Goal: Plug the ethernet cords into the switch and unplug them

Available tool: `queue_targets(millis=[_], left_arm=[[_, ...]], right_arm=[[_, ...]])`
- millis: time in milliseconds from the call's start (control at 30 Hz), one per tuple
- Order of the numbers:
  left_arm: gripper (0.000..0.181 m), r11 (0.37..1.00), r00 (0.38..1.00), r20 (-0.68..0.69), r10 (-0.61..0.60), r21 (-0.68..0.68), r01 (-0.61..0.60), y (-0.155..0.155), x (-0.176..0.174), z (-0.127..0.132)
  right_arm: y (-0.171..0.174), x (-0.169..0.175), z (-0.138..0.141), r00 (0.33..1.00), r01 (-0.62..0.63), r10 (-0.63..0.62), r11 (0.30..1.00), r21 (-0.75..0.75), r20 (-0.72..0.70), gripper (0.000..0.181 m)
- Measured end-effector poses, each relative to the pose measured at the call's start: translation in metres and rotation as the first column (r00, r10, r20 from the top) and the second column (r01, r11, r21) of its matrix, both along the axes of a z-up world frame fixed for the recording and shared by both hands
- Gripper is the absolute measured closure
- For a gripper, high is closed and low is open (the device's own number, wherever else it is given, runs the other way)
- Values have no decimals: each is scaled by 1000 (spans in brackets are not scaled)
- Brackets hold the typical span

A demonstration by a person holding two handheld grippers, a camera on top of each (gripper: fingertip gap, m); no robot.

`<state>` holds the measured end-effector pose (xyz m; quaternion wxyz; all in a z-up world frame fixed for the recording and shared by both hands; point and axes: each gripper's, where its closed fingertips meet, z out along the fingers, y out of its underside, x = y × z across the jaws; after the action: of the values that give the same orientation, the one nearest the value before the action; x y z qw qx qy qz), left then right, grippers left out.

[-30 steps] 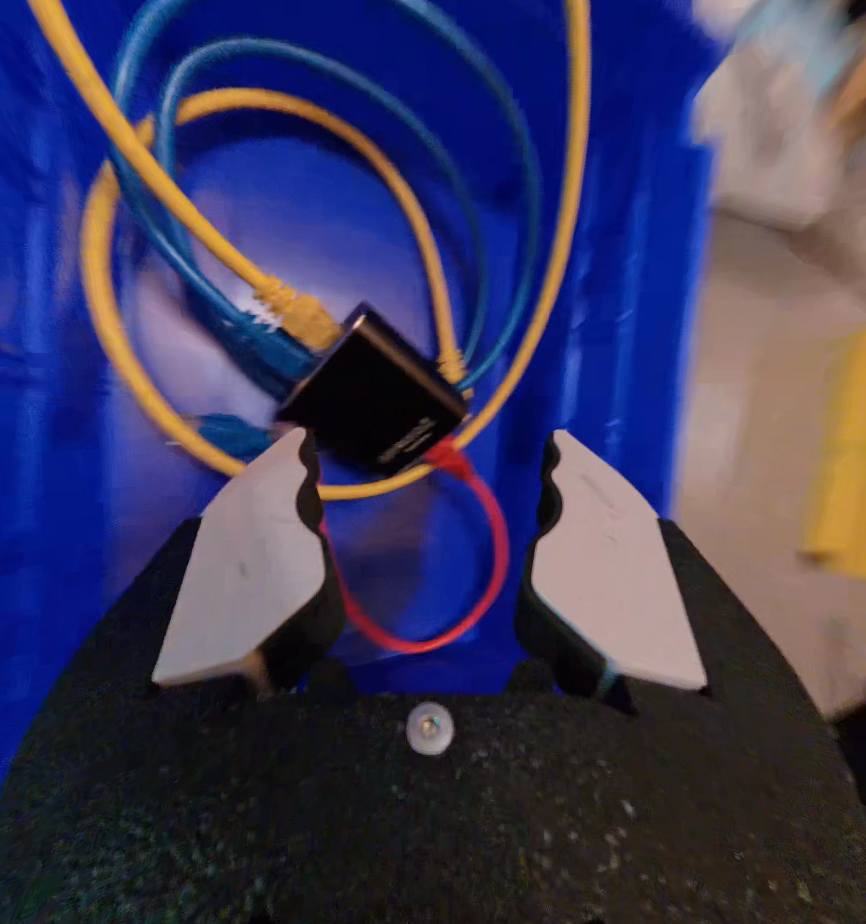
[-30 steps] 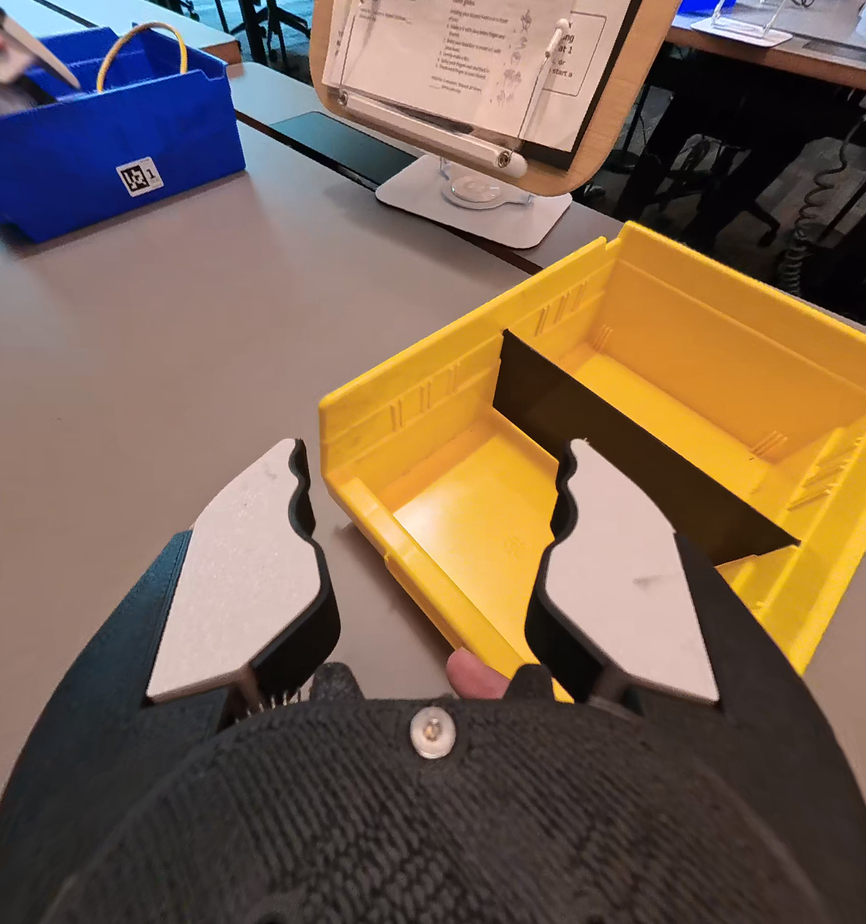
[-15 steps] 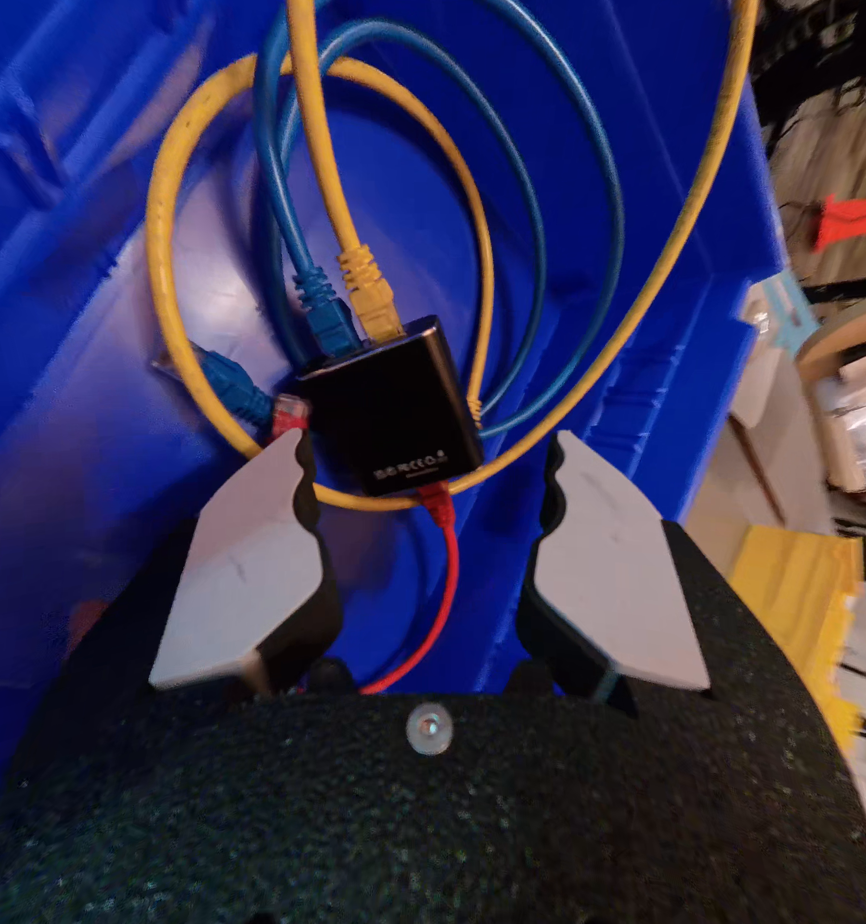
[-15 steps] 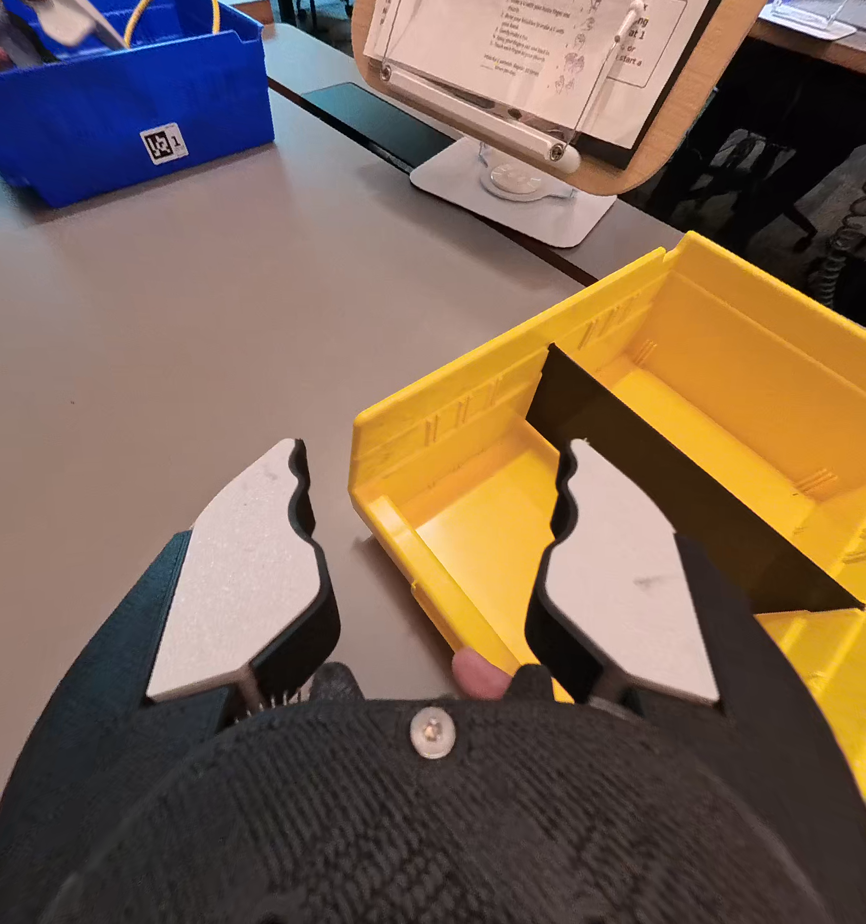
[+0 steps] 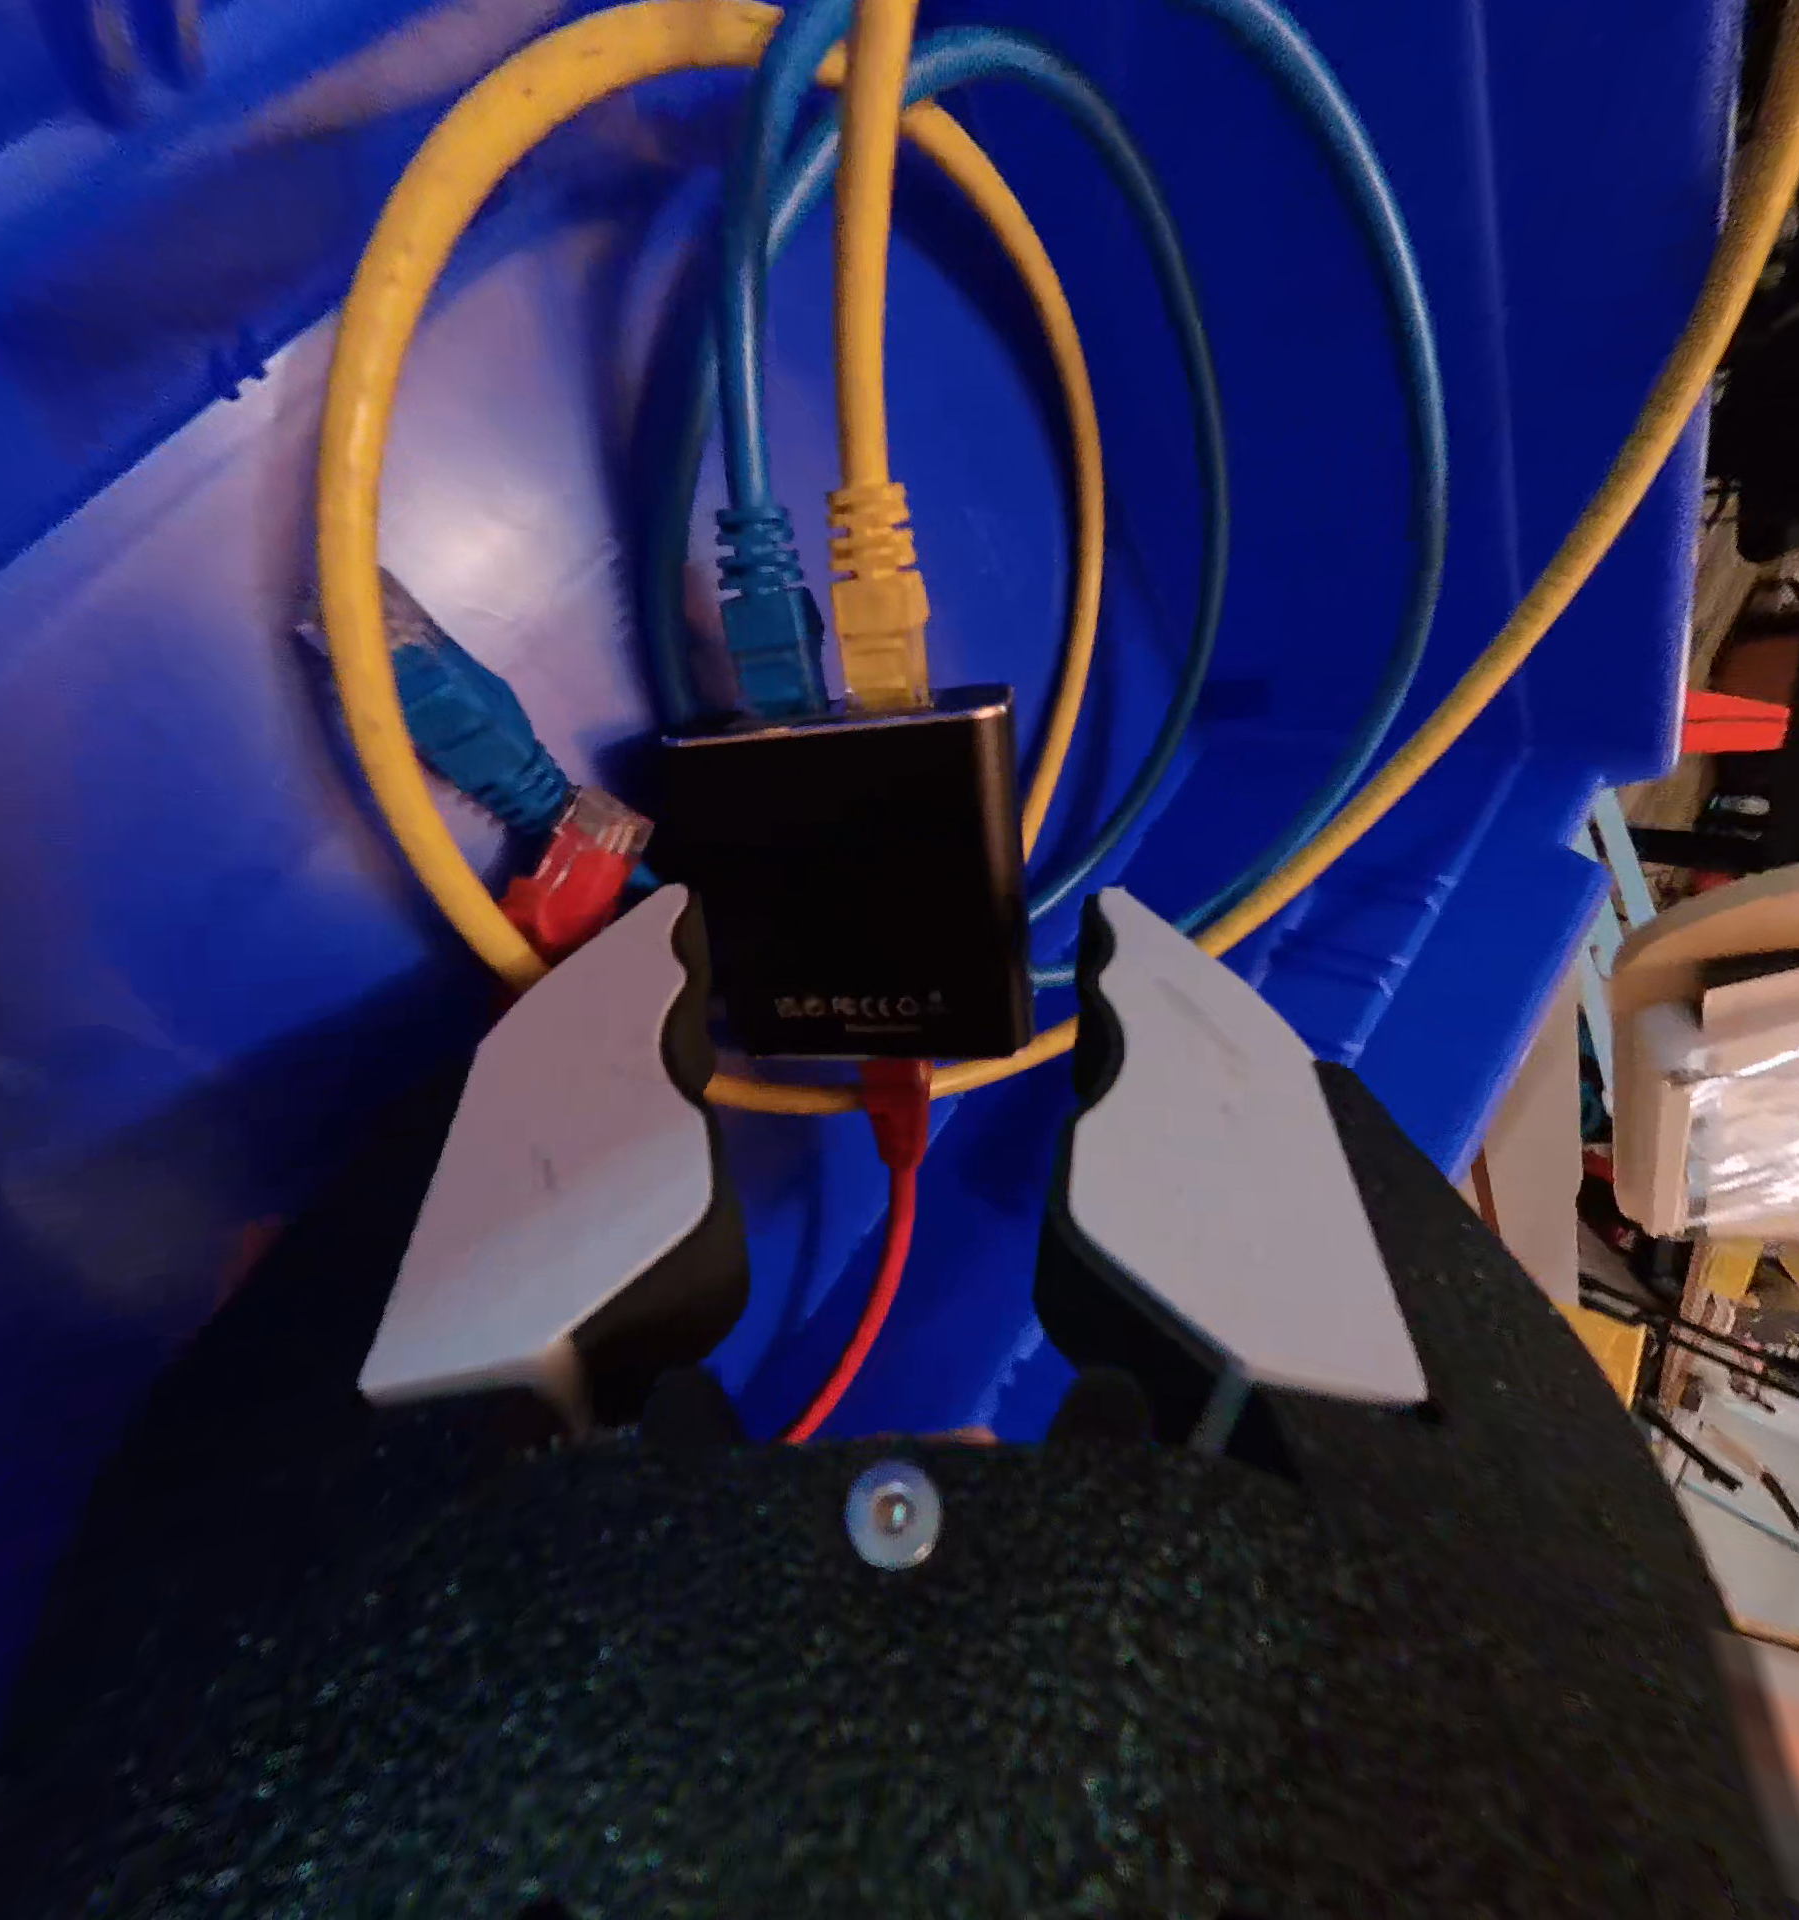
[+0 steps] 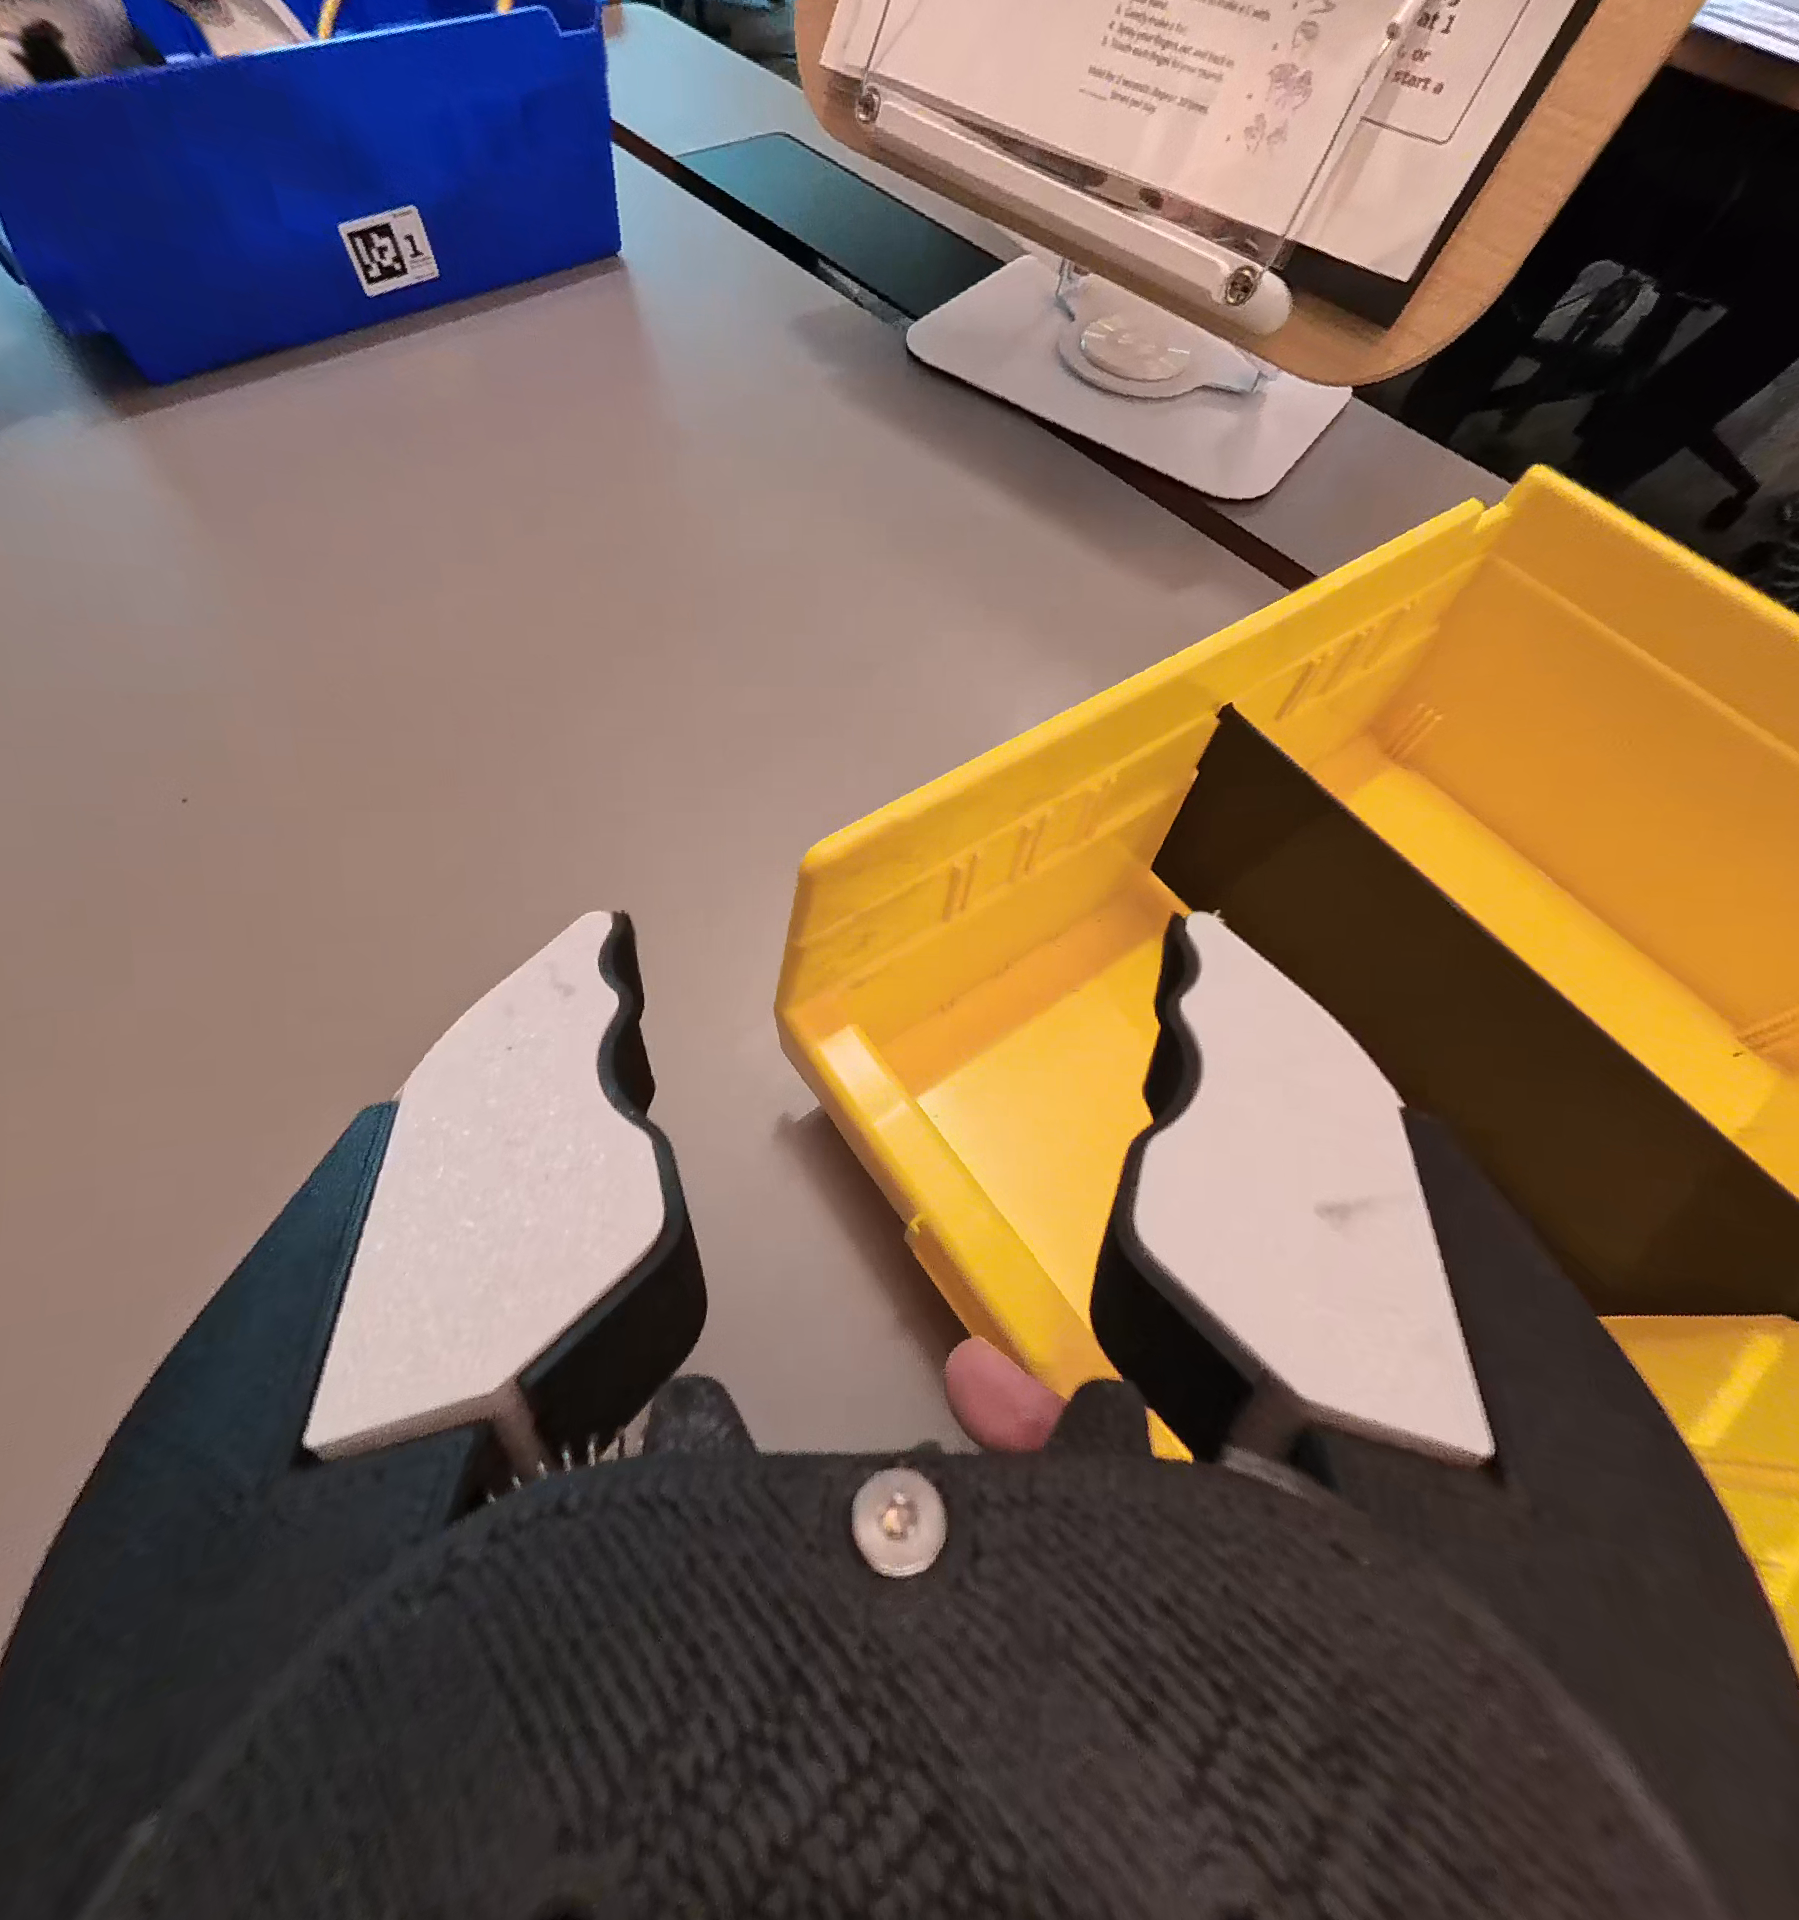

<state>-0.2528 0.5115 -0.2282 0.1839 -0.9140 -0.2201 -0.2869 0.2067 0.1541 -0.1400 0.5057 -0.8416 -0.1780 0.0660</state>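
Note:
In the left wrist view a small black switch [image 5: 845,864] lies inside the blue bin [image 5: 199,582]. A blue cord [image 5: 765,613] and a yellow cord [image 5: 874,592] are plugged into its far side, a red cord [image 5: 900,1174] into its near side. A loose blue plug [image 5: 459,717] and a loose red plug [image 5: 568,883] lie to its left. My left gripper [image 5: 887,935] is open, its fingertips on either side of the switch's near end. My right gripper [image 6: 900,971] is open and empty above the grey table [image 6: 407,675], beside the yellow bin [image 6: 978,873].
The yellow bin has a black divider [image 6: 1446,997] and stands at the right. The blue bin [image 6: 282,187] stands at the far left of the table. A document stand [image 6: 1186,208] with a white base is at the back. A fingertip [image 6: 994,1392] shows under my right gripper.
My left gripper has moved down into the blue bin and lined up with the switch, which now lies between its fingertips. My right gripper has drifted left, away from the yellow bin.

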Motion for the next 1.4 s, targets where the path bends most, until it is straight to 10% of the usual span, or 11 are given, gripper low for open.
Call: queue_targets(millis=[33,300,467,700,833,967,1100,1300,1400], left_arm=[[115,1000,1000,2,8,8,-8,1,0,0],[123,973,987,65,-147,190,132,1,5,8],[124,848,942,135,-307,488,207,-12,13,70],[125,395,920,-304,-245,836,381,-55,-3,217],[126,95,723,-688,59,725,682,-101,15,303],[125,-112,502,-795,341,496,861,-165,62,355],[126,-320,444,-791,421,328,889,-234,122,351],[126,-571,410,-843,347,157,806,-323,197,258],[126,-623,385,-865,322,113,774,-349,216,208]], right_arm=[[0,-2,0,1000,0,0,1000,4,0,88],[-9,-21,21,1000,-14,13,995,96,4,90],[-14,-33,43,1000,-7,8,984,176,-4,92],[-10,-89,86,994,-60,87,948,312,-72,95],[-6,-136,107,970,-89,167,920,381,-177,96],[-19,-208,136,847,-204,400,852,483,-349,108],[-25,-248,149,689,-228,517,820,525,-508,106],[-1,-241,117,495,-208,474,878,431,-728,99],[11,-238,92,540,-233,433,901,367,-722,91]])
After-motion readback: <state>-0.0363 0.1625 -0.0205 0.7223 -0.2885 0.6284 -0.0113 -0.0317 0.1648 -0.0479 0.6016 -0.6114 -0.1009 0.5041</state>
